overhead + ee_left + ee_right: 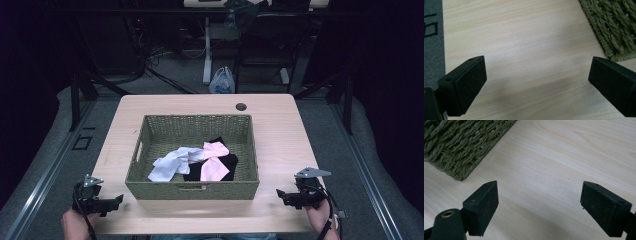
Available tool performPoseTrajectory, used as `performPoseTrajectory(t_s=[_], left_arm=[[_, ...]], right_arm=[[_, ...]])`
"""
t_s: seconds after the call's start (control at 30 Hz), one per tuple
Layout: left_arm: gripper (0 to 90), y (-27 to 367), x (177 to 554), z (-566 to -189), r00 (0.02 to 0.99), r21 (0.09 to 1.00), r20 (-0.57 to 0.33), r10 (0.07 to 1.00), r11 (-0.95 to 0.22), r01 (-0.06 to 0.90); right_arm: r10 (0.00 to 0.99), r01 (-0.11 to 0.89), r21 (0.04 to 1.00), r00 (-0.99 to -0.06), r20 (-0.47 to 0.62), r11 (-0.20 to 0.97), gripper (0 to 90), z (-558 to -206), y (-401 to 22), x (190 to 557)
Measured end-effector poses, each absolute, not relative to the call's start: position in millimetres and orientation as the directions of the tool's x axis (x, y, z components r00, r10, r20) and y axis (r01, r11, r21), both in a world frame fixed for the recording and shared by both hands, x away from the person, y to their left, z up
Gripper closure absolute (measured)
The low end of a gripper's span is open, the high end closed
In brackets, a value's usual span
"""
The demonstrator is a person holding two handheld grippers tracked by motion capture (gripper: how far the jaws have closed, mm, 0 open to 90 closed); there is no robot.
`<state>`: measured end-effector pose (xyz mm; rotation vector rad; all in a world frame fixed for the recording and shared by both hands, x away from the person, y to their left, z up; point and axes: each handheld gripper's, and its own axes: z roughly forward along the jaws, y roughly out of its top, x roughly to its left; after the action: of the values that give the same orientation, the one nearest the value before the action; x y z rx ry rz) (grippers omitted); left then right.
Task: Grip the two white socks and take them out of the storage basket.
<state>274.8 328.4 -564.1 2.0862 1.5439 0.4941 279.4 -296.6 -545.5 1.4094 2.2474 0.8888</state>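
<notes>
The rectangular green woven basket [192,190] sits at the middle of the light wooden table [280,130] and holds white, pink and black cloths [200,162]. The left gripper [114,202] rests near the front left corner, jaws wide and empty. The right gripper [281,195] rests near the front right corner, jaws wide and empty.

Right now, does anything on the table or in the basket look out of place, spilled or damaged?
Nothing stands out. The woven basket sits square on the table, and the white, pink and black cloths lie crumpled inside it, none over the rim. The left gripper and right gripper are open and empty.
</notes>
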Motion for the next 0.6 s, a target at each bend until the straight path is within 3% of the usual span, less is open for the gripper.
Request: performPoseTrajectory(t_s=[0.6], left_arm=[[1.1, 326.5, 273.8, -553.3, 0.298, 0.59, -0.003, 0.955, -0.239, 0.771]], right_arm=[[0.891, 0.684, 0.656, -0.452, 0.04, 0.318, 14.7, -546.2, -295.3, 280.2]])
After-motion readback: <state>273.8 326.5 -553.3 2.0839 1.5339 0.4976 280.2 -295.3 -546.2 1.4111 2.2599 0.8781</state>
